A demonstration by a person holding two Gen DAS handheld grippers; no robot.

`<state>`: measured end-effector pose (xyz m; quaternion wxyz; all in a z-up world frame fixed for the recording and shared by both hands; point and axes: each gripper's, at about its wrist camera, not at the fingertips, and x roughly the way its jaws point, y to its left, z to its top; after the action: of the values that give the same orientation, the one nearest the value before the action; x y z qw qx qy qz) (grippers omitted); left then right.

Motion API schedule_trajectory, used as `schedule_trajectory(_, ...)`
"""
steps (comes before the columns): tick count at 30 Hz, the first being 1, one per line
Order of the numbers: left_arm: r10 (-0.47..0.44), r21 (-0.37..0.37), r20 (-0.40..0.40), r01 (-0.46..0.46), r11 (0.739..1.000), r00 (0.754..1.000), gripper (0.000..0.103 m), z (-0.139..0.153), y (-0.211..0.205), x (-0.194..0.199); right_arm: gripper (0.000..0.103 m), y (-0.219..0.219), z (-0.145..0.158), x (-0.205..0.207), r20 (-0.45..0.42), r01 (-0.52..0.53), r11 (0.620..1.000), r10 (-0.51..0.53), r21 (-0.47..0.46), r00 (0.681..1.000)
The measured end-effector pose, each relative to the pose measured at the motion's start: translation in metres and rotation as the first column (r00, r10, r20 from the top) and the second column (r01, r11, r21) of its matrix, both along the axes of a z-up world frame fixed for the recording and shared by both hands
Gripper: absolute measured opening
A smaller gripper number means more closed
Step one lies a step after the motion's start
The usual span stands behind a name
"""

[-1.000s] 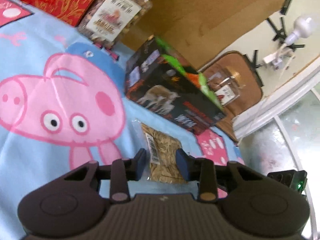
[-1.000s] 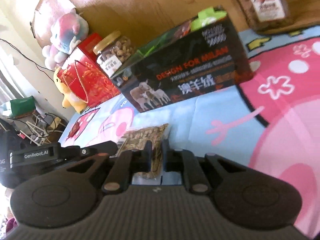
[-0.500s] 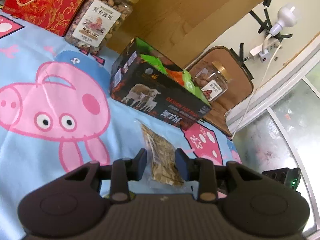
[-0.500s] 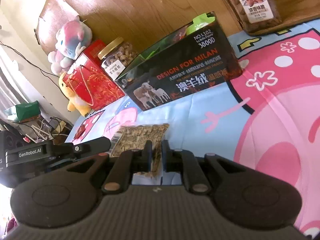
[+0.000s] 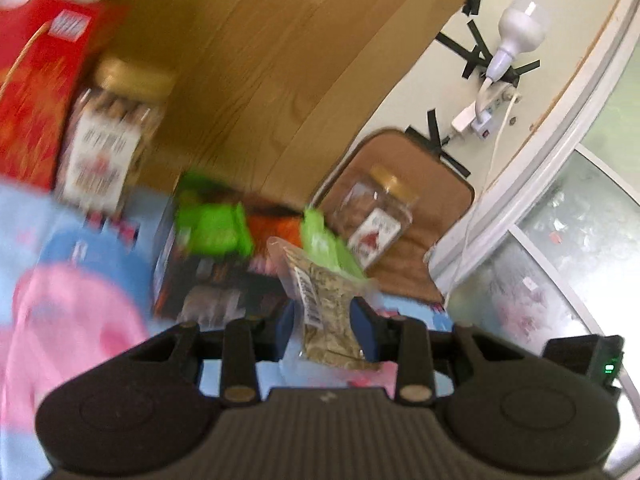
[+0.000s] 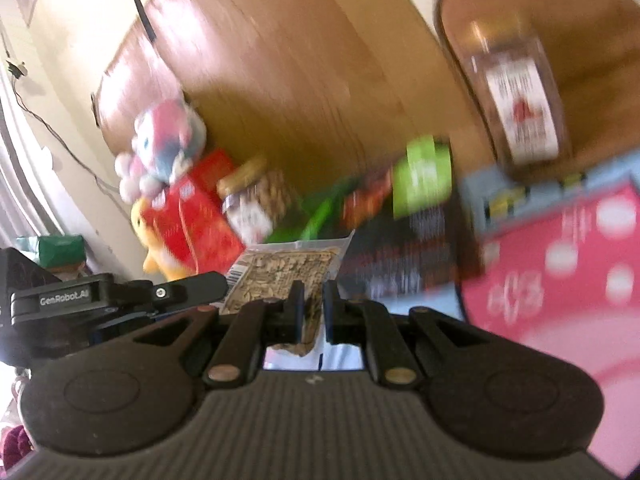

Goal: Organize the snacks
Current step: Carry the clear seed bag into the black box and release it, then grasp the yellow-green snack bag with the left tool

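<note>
A: Start with the biggest thing. What carries it all?

B: A cartoon-print blanket (image 5: 76, 304), blue and pink; I can't tell what lies beneath it. Along its far edge, against a wooden panel (image 5: 256, 60), stand a red gift box (image 6: 196, 216) and a jar of nuts (image 6: 256, 196), likely parked there to leave the middle free.

A: And the dark box?

B: The black carton (image 5: 208, 284) sits mid-blanket with its top open, green packets (image 5: 212, 228) already inside. It looks like the collecting bin.

A: Where's the snack in play?

B: The clear seed packet (image 6: 280, 276) hangs above the blanket, before the carton. The right hand-held gripper (image 6: 310, 312) is clamped on its lower edge, so the pouch stands up, ready to drop in.

A: The left one?

B: The left hand-held gripper (image 5: 325, 322) has its jaws apart, flanking the packet (image 5: 320, 304), not squeezing it; probably there to steady it.
</note>
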<state>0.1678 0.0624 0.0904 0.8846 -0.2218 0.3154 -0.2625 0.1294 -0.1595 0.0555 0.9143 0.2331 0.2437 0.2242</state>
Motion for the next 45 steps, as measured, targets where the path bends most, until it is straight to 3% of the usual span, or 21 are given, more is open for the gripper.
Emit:
schedule_trajectory(3,0.005,0.023,-0.005,-0.004,1.0,1.0,0.031,0.005,-0.013,0.034,0.013,-0.004,0.019,0.024,0.065,0.037,0.999,-0.035,-0.039,0.997)
schedule_trajectory(8,0.028,0.059,-0.056,-0.025,0.998,0.998,0.031,-0.005,-0.031,0.091,0.013,-0.005,0.028,0.072,0.096,0.069,0.991,-0.058,-0.118,0.994)
schedule_trajectory(11,0.06,0.134,-0.081,-0.049,0.99,0.995,0.031,-0.018,-0.041,0.115,0.015,-0.003,0.021,0.099,0.074,0.071,0.979,-0.058,-0.189,0.996)
schedule_trajectory(13,0.08,0.19,-0.142,-0.053,0.98,0.987,0.03,-0.031,-0.047,0.128,0.017,0.003,0.007,0.124,-0.006,0.056,0.958,-0.06,-0.283,0.998)
schedule_trajectory(14,0.088,0.211,-0.151,-0.055,0.976,0.985,0.031,-0.035,-0.05,0.13,0.012,0.005,-0.003,0.135,-0.061,0.047,0.947,-0.07,-0.317,0.996)
schedule_trajectory(16,0.081,0.246,-0.121,-0.05,0.968,0.989,0.04,-0.033,-0.056,0.124,0.02,0.012,-0.007,0.136,-0.045,0.024,0.933,-0.043,-0.359,0.998)
schedule_trajectory(18,0.09,0.257,-0.113,-0.059,0.965,0.989,0.04,-0.029,-0.057,0.12,0.027,0.019,-0.002,0.131,-0.045,0.014,0.921,-0.034,-0.389,0.998)
schedule_trajectory(21,0.085,0.193,-0.115,-0.062,0.979,0.99,0.041,-0.019,-0.041,0.11,0.038,0.016,0.005,0.123,-0.023,0.036,0.928,-0.048,-0.372,0.999)
schedule_trajectory(26,0.082,0.131,-0.058,-0.074,0.989,0.995,0.041,-0.002,-0.014,0.069,0.039,-0.001,0.019,0.088,0.065,0.102,0.951,-0.086,-0.291,0.994)
schedule_trajectory(29,0.07,0.127,-0.043,-0.064,0.99,0.997,0.041,-0.003,0.001,0.035,0.04,-0.007,0.018,0.059,0.076,0.089,0.965,-0.072,-0.248,0.994)
schedule_trajectory(34,0.071,0.147,-0.072,-0.06,0.987,0.995,0.046,-0.022,0.036,-0.03,0.04,0.0,-0.001,0.006,0.024,-0.075,0.983,0.08,-0.168,0.997)
schedule_trajectory(39,0.111,0.129,-0.162,-0.09,0.987,0.981,0.046,-0.047,0.069,-0.083,0.04,0.027,-0.036,-0.029,-0.112,-0.286,0.951,0.273,-0.115,0.955)
schedule_trajectory(45,0.147,0.069,-0.226,-0.135,0.988,0.963,0.047,-0.065,0.093,-0.125,0.04,0.054,-0.05,-0.044,-0.165,-0.365,0.926,0.347,-0.096,0.923)
